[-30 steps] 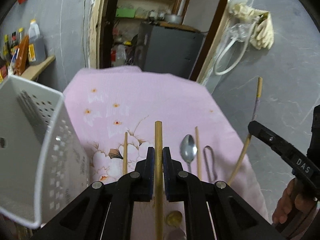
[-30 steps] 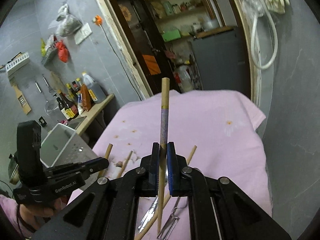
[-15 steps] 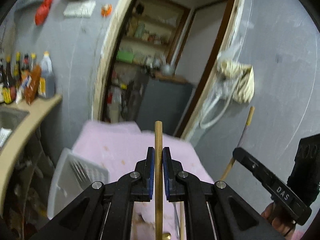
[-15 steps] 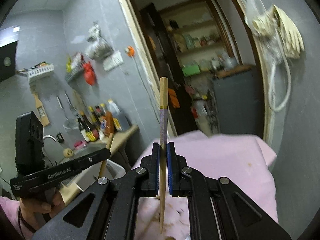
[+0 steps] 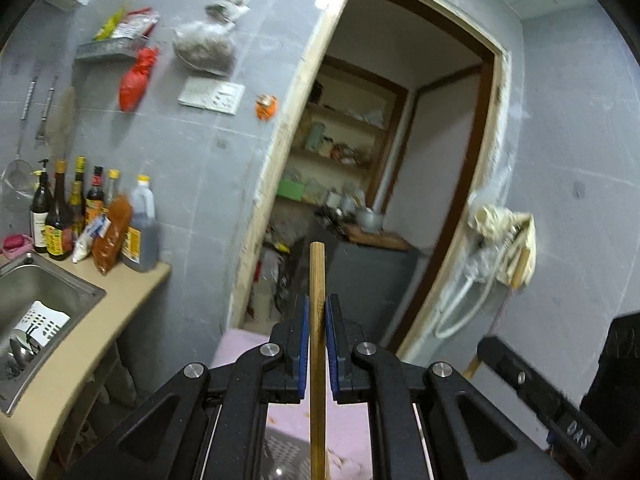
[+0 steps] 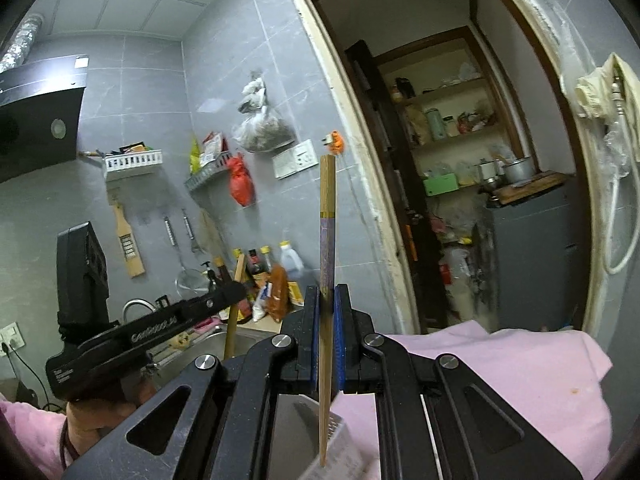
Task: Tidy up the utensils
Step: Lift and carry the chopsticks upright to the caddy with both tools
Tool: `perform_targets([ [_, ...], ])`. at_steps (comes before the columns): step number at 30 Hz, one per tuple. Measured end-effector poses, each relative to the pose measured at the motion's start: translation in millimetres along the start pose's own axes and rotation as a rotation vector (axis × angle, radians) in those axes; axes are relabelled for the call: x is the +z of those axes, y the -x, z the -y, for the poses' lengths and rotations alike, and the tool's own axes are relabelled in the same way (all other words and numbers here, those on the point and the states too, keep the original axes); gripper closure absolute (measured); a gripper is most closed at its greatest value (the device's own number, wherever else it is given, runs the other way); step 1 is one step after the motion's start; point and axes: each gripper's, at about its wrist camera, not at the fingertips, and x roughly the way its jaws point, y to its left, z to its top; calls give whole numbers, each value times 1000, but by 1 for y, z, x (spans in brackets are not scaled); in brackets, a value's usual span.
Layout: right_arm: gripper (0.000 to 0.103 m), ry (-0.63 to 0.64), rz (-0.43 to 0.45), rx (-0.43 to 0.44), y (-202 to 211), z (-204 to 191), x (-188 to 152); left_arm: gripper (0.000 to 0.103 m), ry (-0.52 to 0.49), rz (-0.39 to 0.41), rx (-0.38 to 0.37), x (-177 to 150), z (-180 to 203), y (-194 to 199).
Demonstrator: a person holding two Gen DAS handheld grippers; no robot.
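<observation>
the left gripper [image 5: 316, 316] has its blue-padded fingers [image 5: 305, 332] clamped on a plain wooden chopstick [image 5: 317, 360], which stands upright through the middle of the left wrist view, its blunt top poking out toward 12 o'clock in front of the doorway [image 5: 400, 184] and its lower length running down to the 6 o'clock edge over the pink cloth [image 5: 352, 424]. the right gripper [image 6: 328, 308] likewise has its fingers [image 6: 341, 320] pressed together on a purple-banded chopstick [image 6: 327, 240], upright with a slight lean, its bare wooden top at 12 o'clock against the grey tiled wall [image 6: 160, 120] and its thin tip hanging down at 6 o'clock just above a white perforated basket [image 6: 340, 432] that sits blurred on the pink-covered surface [image 6: 520, 380]. in the right wrist view the left gripper shows at 9 o'clock, gripping its chopstick in front of the sink [image 6: 208, 344]. in the left wrist view the right gripper appears at 4 o'clock, blurred. sauce bottles [image 5: 72, 216] stand on the counter [image 5: 80, 340] at 9 o'clock beside the steel sink, and a hose with rags [image 5: 500, 240] hangs at 3 o'clock.
</observation>
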Motion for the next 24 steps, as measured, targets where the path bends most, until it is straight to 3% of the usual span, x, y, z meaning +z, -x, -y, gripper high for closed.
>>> perform_targets([
  [8, 96, 13, -49, 31, -31, -7, -24, 95, 24, 70, 36, 1, -20, -16],
  [18, 96, 17, -139, 44, -60, -5, -59, 95, 30, 98, 63, -19, -32, -23],
  [24, 96, 25, -201, 45, -67, -3, -83, 95, 69, 71, 74, -41, -45, -21],
])
